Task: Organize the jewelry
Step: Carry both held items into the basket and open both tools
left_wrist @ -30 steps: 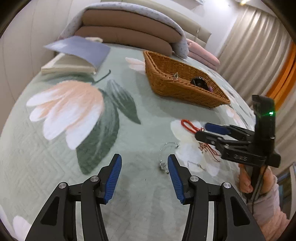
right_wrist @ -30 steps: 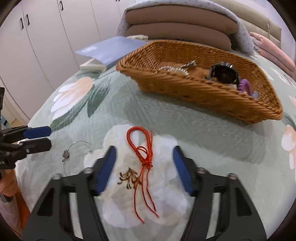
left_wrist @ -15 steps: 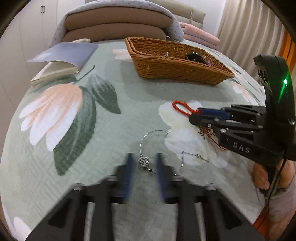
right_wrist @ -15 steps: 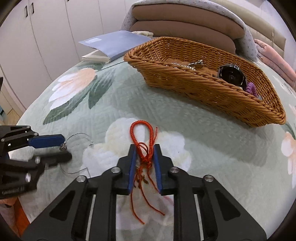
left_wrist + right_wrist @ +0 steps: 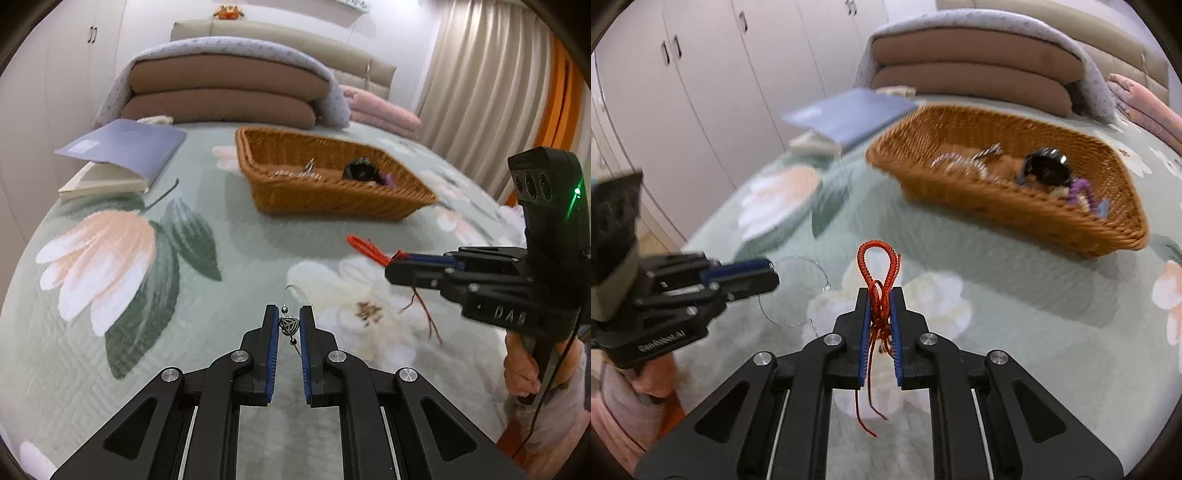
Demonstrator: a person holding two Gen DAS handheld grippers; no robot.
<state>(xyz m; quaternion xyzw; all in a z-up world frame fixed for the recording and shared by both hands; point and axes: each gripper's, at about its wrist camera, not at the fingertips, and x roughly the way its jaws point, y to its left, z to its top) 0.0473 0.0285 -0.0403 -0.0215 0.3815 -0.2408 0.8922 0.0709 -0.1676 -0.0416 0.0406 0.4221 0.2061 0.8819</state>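
My left gripper (image 5: 289, 318) is shut on a silver wire necklace with a knot pendant (image 5: 289, 326) and holds it above the bed; its thin wire loop (image 5: 798, 291) hangs below in the right wrist view. My right gripper (image 5: 880, 306) is shut on a red braided cord bracelet (image 5: 879, 269), its loop sticking out forward and loose ends dangling. The red cord (image 5: 367, 250) and right gripper (image 5: 399, 267) show in the left wrist view. The left gripper (image 5: 768, 273) shows in the right wrist view. A wicker basket (image 5: 332, 199) (image 5: 1015, 214) ahead holds a black watch (image 5: 1047, 170), a silver chain and a purple piece.
The bed has a green floral quilt (image 5: 110, 258). A blue book (image 5: 125, 147) lies over a white one at the back left. Brown pillows under a grey blanket (image 5: 229, 88) sit behind the basket. Curtains (image 5: 491, 92) hang on the right, wardrobes (image 5: 683, 92) on the left.
Both grippers closed on their pieces and lifted them off the quilt: left on the silver necklace, right on the red cord. Both views have risen and tilted toward the basket.
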